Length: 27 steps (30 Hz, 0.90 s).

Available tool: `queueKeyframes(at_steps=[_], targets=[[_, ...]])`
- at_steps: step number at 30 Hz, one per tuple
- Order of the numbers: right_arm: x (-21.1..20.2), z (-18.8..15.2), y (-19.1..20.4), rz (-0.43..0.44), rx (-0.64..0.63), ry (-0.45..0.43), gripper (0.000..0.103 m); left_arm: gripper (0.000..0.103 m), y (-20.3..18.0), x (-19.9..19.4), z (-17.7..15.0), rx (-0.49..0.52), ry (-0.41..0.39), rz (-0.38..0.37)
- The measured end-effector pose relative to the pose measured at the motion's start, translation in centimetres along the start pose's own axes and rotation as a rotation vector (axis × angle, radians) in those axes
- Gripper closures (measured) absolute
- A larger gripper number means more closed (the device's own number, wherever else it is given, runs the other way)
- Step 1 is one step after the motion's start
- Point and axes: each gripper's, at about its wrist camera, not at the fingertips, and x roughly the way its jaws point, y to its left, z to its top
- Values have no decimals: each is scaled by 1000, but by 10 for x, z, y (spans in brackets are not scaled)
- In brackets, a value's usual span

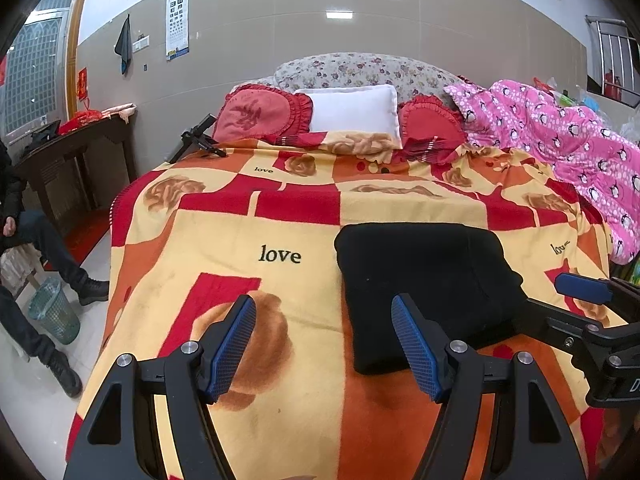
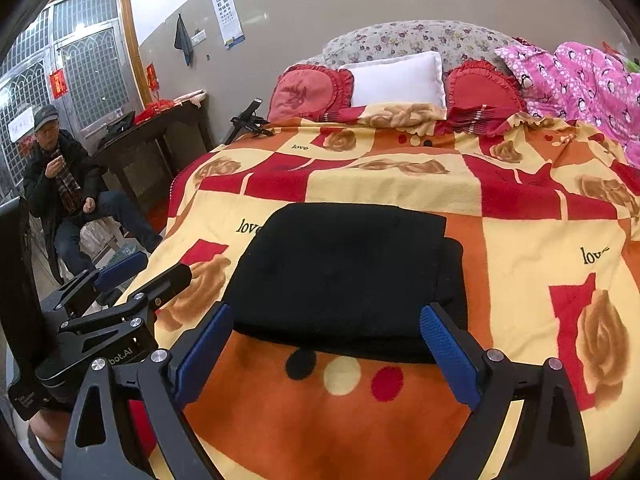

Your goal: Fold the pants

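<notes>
The folded pants (image 2: pixel 344 276) lie on the blanket (image 2: pixel 520 248) of the bed, at its near part. The right claw (image 2: pixel 326 354) hangs just before the near edge of the pants, and the left claw (image 1: pixel 324 344) is to the left of it, beside the left edge of the pants. At the far end of the bed three pillows (image 2: pixel 400 78) lie in a row. A quilt (image 2: pixel 592 84) is heaped at the far right. Left of the bed, on the floor, a person (image 2: pixel 64 192) sits before a counter (image 2: pixel 148 132).
</notes>
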Motion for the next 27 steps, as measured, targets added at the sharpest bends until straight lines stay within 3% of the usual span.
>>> queueKeyframes(at_steps=[27], targets=[[3,-2,-1,8,-4,21,7,33,1,3,-3,-15,-7,-34]])
